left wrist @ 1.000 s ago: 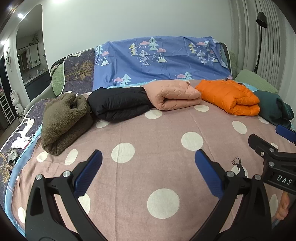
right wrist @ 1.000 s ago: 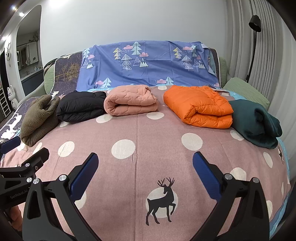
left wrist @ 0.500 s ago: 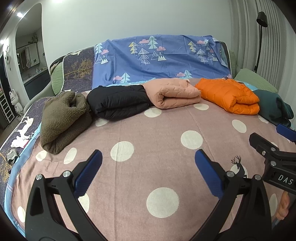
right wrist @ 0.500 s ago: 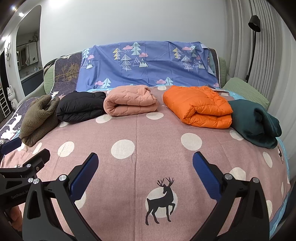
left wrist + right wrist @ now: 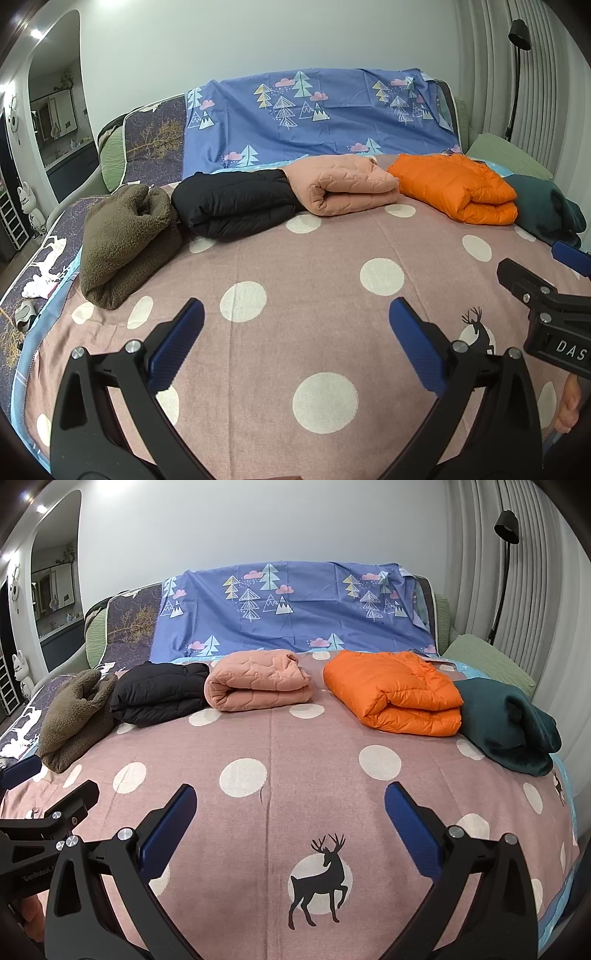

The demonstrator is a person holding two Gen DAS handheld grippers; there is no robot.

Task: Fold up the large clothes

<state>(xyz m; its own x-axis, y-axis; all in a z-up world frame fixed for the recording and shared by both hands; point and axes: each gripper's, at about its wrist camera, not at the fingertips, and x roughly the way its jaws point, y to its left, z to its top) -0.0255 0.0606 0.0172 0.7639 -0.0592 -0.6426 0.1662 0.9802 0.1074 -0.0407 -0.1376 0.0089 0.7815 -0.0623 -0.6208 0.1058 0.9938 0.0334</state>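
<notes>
Several folded garments lie in a row across the far side of the bed: a brown fleece [image 5: 122, 236] [image 5: 74, 716], a black puffer jacket [image 5: 232, 206] [image 5: 159, 694], a pink quilted jacket [image 5: 343, 188] [image 5: 258, 683], an orange puffer jacket [image 5: 458, 188] [image 5: 395, 698] and a dark green garment [image 5: 546, 210] [image 5: 509, 723]. My left gripper [image 5: 295, 343] hovers open over the pink dotted bedspread [image 5: 314, 266], well short of the clothes. My right gripper [image 5: 290, 827] is open too, above the deer print [image 5: 321, 878]. Neither holds anything.
A blue tree-print sheet [image 5: 295, 605] covers the headboard. A green pillow [image 5: 487, 657] lies at the far right, with a black floor lamp [image 5: 502, 554] and curtains behind it. The bed's left edge [image 5: 33, 295] drops to the floor. A hand [image 5: 569, 410] grips the right tool.
Both views have shifted very slightly; the clothes stay put and both grippers remain open.
</notes>
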